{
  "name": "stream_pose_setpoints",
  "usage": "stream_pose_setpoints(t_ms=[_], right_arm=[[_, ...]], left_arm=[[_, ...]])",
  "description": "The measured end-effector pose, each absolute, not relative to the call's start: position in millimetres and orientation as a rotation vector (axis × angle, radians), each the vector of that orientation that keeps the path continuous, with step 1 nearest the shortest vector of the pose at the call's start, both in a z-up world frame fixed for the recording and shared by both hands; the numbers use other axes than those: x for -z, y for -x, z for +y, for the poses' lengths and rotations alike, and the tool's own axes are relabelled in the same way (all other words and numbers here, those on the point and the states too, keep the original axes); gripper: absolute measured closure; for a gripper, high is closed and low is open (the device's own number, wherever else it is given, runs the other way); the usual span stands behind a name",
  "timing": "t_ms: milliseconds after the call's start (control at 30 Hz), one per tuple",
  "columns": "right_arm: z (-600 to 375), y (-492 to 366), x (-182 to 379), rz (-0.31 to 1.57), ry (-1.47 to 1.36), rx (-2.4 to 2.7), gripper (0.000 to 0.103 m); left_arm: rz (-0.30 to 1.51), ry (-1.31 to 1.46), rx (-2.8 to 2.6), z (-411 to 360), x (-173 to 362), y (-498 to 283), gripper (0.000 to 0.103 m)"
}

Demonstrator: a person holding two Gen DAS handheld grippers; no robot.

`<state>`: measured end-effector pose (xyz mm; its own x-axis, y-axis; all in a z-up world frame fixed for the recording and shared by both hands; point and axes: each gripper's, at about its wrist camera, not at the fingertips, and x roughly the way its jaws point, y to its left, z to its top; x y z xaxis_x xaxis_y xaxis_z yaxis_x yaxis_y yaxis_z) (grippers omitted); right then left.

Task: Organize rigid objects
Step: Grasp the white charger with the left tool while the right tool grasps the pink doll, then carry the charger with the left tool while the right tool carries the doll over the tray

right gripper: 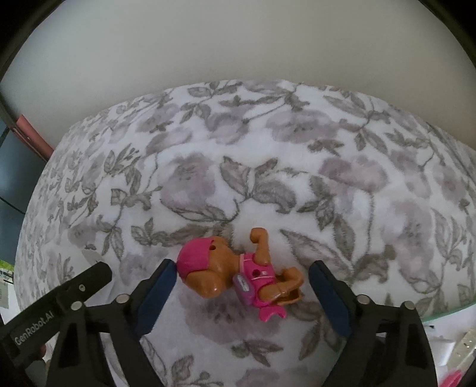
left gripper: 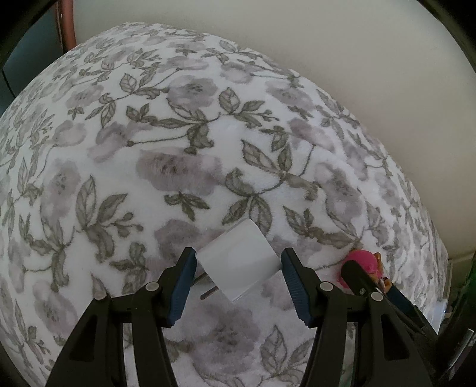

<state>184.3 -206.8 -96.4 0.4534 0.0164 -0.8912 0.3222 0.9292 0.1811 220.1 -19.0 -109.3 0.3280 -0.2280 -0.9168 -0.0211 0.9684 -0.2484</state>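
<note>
A white plug adapter (left gripper: 239, 260) with metal prongs lies on the floral blanket (left gripper: 208, 134) between the fingers of my left gripper (left gripper: 239, 263), which is open around it. A small doll (right gripper: 238, 272) with pink hair and a pink dress lies on the blanket (right gripper: 267, 178) between the fingers of my right gripper (right gripper: 242, 275), which is open; its left finger is close to the doll's head. The doll's pink head (left gripper: 361, 262) also shows in the left wrist view, partly hidden behind the right gripper's finger.
The blanket covers a rounded surface with a plain pale wall (right gripper: 238, 44) behind. A reddish post (left gripper: 67, 23) stands at the far left. White items (right gripper: 464, 342) lie off the blanket's right edge. The left gripper's finger (right gripper: 86, 282) reaches into the right wrist view.
</note>
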Motion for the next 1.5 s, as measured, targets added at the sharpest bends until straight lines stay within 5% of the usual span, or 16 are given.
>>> stream_pose_setpoints(t_ms=[733,1500], right_arm=[[-193.2,-150.1,60.5,1.048,-0.281,0.189,0.021],[-218.2,6.8,18.7,1.020,-0.391,0.393,0.021]], left_arm=[[1.189,0.255,0.153,-10.8,75.1,-210.4,0.042],[1.073,0.063,0.360,-51.3,2.8,-88.5,0.042]])
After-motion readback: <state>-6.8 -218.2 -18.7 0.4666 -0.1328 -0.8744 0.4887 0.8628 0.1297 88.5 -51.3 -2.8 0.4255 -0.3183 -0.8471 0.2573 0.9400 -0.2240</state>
